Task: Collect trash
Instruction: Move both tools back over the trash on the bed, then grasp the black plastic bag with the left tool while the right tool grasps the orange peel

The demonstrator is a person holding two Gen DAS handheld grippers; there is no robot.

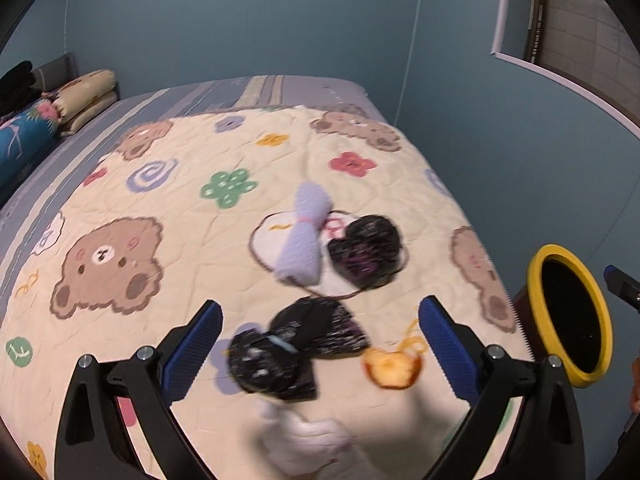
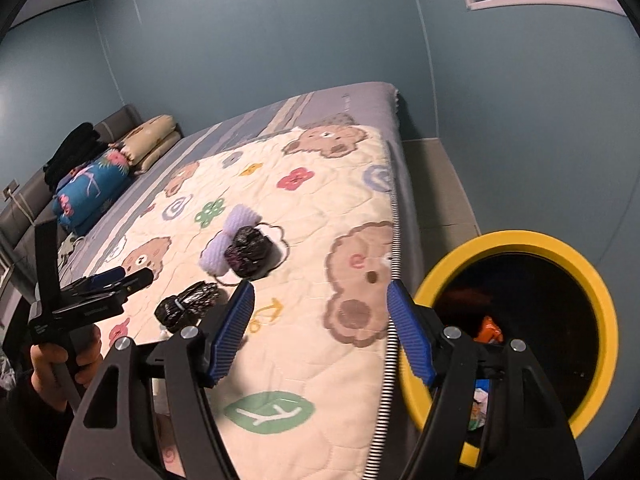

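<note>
My left gripper is open above the bed quilt, its jaws on either side of a crumpled black wrapper. An apple core lies just right of it and a white crumpled tissue below it. A second black wrapper lies beside a rolled lilac towel. My right gripper is open and empty over the quilt's right edge, next to the yellow-rimmed bin, which holds some trash. The left gripper also shows in the right wrist view.
Pillows and a blue patterned bolster lie at the head of the bed on the left. Blue walls stand behind and to the right. The bin also shows at the bed's right edge in the left wrist view.
</note>
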